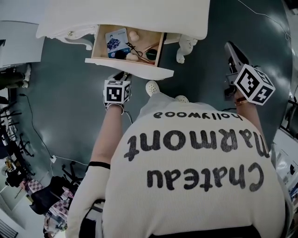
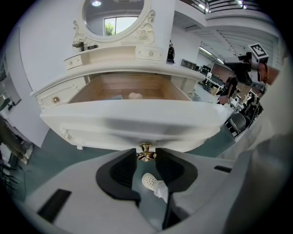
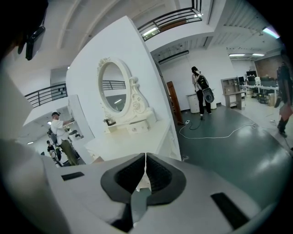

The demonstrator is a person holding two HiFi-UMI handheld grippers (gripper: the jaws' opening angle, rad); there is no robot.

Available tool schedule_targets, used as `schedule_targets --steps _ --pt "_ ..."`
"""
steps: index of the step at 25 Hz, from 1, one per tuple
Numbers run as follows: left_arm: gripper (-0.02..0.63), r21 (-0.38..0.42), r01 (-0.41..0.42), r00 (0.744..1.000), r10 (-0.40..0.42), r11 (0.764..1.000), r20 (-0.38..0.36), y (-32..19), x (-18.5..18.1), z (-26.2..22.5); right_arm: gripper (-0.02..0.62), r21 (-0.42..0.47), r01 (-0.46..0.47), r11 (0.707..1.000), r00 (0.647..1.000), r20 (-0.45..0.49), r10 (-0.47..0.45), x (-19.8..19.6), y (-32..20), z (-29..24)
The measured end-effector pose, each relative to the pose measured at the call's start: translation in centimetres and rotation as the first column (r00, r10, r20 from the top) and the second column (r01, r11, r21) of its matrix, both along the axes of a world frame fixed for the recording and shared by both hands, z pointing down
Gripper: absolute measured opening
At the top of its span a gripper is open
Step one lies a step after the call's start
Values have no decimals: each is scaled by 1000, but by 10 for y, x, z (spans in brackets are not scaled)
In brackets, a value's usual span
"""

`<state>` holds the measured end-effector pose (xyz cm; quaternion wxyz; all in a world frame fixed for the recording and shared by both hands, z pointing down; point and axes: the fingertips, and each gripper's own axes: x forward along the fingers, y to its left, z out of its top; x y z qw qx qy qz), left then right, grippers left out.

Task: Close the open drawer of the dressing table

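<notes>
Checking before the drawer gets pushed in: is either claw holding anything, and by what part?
Left claw grips the drawer by its brass knob; right claw is shut, empty.

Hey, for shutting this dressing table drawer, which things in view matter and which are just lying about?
For the job: open white wooden drawer; its small brass knob, gripped by the left claw.

Lying about: blue patterned packet and dark green round object inside the drawer; oval white-framed mirror; white floor cable; shut right claw.

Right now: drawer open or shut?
Open: the drawer juts out from under the tabletop, items inside exposed. Left hand-held gripper grips its brass knob.
</notes>
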<state>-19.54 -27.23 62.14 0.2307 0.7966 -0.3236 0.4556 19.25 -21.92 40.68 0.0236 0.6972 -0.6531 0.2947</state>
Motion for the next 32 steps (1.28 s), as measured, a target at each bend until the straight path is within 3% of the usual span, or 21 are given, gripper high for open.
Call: schedule_targets --steps 10,17,23,32 --pt "135 4 -15 1000 15 1000 23 -18 17 3 32 -9 -50 999 999 7 50 23 3 3" --pt "137 15 -29 999 29 999 28 2 -6 11 32 -3 -91 996 996 9 91 5 39 10" --pt "137 20 -38 999 38 999 22 -36 32 4 32 -17 -126 992 992 3 126 46 16 2" --pt "138 51 -70 997 68 996 32 -49 43 3 32 -18 -185 983 983 4 186 59 34 2"
